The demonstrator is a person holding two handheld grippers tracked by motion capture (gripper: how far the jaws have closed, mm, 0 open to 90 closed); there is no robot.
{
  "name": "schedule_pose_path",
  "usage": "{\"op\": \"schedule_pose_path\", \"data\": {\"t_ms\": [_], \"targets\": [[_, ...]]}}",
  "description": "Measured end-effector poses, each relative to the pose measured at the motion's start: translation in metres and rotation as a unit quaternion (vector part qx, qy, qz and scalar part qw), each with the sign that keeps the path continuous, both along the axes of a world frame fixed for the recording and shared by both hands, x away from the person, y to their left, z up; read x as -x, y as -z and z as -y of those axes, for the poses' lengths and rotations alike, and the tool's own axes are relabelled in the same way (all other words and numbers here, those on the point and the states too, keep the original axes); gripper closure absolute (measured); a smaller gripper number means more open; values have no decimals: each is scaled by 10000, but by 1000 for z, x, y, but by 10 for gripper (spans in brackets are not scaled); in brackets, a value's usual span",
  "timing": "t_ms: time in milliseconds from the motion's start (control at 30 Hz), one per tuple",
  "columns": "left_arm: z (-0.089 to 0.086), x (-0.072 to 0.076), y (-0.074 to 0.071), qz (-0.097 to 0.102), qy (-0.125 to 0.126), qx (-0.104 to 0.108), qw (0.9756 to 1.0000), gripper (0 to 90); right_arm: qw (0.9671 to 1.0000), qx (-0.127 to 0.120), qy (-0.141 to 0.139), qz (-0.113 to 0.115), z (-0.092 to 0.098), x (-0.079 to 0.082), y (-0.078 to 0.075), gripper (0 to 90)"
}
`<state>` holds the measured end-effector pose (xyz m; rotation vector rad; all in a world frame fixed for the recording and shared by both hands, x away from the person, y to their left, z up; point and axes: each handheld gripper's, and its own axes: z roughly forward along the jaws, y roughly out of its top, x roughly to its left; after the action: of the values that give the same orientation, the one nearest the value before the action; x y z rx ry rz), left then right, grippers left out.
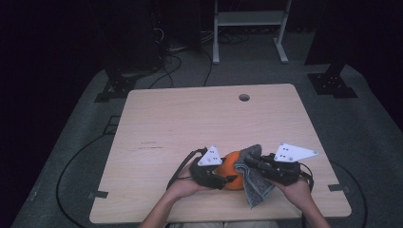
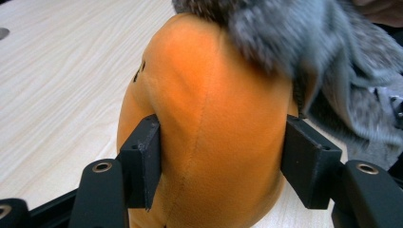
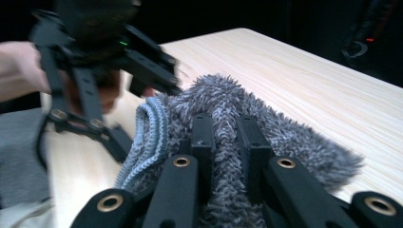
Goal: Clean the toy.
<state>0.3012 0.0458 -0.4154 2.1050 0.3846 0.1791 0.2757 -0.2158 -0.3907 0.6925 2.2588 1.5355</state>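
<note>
Closest to the high camera are two forearms coming in at 6 o'clock, one gripper in each hand. Biggest thing by far is the one wooden table (image 1: pixel 190 118): its whole far half, from 9 round through 12 to 3 o'clock, is bare, so loads of room to move out there. One cable hole (image 1: pixel 244 97) sits near the far edge at about 1 o'clock. All the action is jammed up against the near edge, only a thin strip of wood left before the drop-off.

Next down in size: one grey fluffy cloth (image 1: pixel 254 175), draped at 5 o'clock, its lower corner hanging close to the near edge. It lies over the top and right side of the one orange plush toy (image 1: pixel 232 167), which sits just left of it, touching it.

Left gripper (image 1: pixel 227 178) has its jaws pressed into the plush's flanks, one pad each side, pinching it. Right gripper (image 3: pixel 227 142) has its jaws squeezed tight together on a fold of the cloth, pile bulging out around them.

Count: two grippers, one cloth, one plush.
</note>
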Motion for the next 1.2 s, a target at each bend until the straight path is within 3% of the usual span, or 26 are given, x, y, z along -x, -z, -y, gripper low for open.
{"op": "schedule_pose_path", "data": {"t_ms": [100,167,300,367,433,567,700,833,900,1033,1133,1200], "targets": [[-2,-2,0,-48,-121,14,9999,368,9998,62,195,-68,10,-5,5,790],[-3,-5,0,-135,-336,101,9993,341,9995,109,289,-108,15,-6,8,790],[-1,-8,2,-330,-595,306,9972,327,9998,93,151,-37,12,1,5,790],[1,-7,3,-355,-555,294,9974,327,9999,90,-89,26,2,5,2,790],[1,-6,3,-342,-496,229,9979,298,9993,311,-164,138,-9,9,0,790],[-3,-7,4,-350,-389,253,9983,288,9993,349,-67,118,-3,5,2,791],[5,-1,4,-174,-369,197,9990,297,9991,269,309,-100,14,-3,4,791],[20,13,5,240,-109,-104,9996,318,9999,149,3,-11,6,3,-4,791],[26,20,5,467,46,-343,9983,335,9999,45,-93,-21,2,4,-7,791],[30,27,5,693,234,-527,9959,344,9996,-114,-78,-253,6,-4,-6,791],[32,30,7,848,422,-596,9937,344,9992,-97,-45,-385,8,-8,-4,791],[32,30,7,850,403,-585,9938,343,9988,-101,-18,-472,12,-12,0,792]]}}
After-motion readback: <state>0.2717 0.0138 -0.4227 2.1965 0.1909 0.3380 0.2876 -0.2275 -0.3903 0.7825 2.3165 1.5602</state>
